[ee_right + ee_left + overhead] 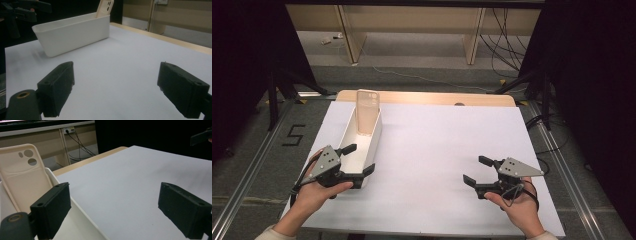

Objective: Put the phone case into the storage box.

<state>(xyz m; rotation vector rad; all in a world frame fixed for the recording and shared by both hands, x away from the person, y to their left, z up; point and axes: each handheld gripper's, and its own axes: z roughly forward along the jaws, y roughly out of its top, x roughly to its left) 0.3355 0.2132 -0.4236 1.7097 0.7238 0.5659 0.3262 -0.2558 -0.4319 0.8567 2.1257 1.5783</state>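
Gripper on my left (357, 162) stands with its jaws spread wide across the near end of the white bin (348, 145), one jaw over the inside and the other out past the bin's right wall; it clamps nothing. My right gripper (475, 172) is just as wide and empty, hovering over bare white sheet well apart from the bin, on the right side of the desk (437, 98).

As I judge it, the work is at its end or its very start: the cream phone case (367, 111) already stands in the far end of the bin, leaning upright against the end wall, camera cut-outs at the top. In my left gripper view the phone case (22, 173) rises just behind my left jaw, apart from it. The rest of the bin looks empty as far as I can see into it. If the case was meant to go in, that is done and only drawing my hands back remains; if it is to come out, nothing has been gripped yet.
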